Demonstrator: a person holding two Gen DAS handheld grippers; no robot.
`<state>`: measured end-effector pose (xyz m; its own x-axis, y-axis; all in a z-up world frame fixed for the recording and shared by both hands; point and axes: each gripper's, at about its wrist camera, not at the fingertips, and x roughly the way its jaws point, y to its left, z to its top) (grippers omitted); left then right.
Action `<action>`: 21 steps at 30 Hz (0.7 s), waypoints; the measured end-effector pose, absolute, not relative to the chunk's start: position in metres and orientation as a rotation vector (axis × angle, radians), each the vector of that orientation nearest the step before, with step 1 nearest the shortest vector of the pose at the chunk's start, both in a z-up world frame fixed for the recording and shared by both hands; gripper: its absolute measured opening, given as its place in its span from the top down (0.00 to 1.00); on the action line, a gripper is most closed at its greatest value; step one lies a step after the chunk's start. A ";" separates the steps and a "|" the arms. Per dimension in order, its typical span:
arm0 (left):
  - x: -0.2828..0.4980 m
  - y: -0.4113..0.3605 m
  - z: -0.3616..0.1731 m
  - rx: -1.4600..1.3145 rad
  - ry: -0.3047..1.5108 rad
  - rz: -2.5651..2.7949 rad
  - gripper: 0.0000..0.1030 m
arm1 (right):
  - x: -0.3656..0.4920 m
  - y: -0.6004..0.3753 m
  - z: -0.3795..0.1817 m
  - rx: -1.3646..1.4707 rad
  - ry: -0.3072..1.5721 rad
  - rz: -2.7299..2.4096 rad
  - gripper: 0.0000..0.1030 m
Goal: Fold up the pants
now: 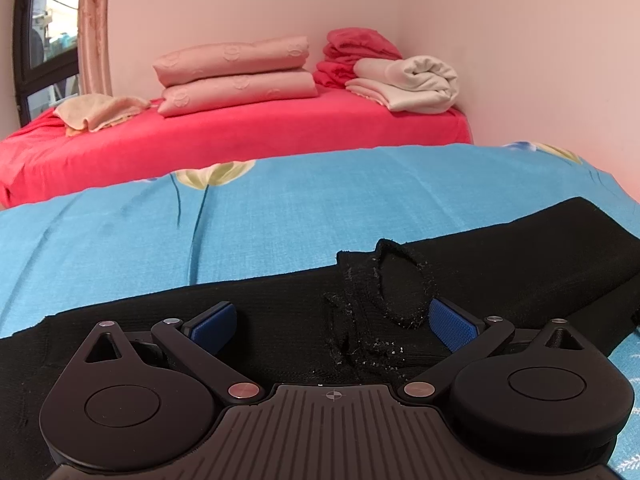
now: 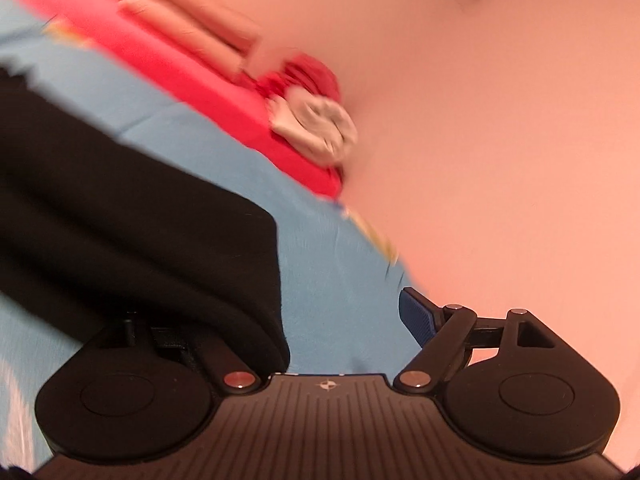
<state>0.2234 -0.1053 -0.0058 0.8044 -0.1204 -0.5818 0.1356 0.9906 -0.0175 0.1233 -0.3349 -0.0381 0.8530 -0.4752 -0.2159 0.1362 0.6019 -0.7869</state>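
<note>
We see the left gripper (image 1: 334, 322) with its jaws spread wide above the black pants (image 1: 280, 312), which lie flat on the blue bedsheet (image 1: 280, 200). The right gripper (image 2: 344, 320) view is blurred; its jaws appear wide, with a pants edge (image 2: 160, 240) draped over the left jaw.

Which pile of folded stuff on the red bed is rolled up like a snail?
The white blanket at the right end by the wall. It curls into a roll, while the pink pillows, the red pile and the beige towel do not.
</note>
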 end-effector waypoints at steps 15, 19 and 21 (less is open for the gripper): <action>0.207 -0.072 0.014 -0.098 0.657 -0.163 0.00 | 0.132 -0.331 0.034 -0.215 0.598 0.037 0.42; 0.182 -0.045 0.027 -0.056 0.618 -0.122 0.00 | 0.141 -0.307 0.006 -0.452 0.652 0.016 0.41; 0.171 -0.032 0.029 -0.027 0.605 -0.082 0.00 | 0.138 -0.298 0.020 -0.448 0.605 0.004 0.40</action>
<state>0.1715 -0.0319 0.0286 0.8191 -0.0851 -0.5673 0.0691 0.9964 -0.0497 0.1378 -0.2983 0.0196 0.8255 -0.1255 -0.5503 -0.1331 0.9042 -0.4058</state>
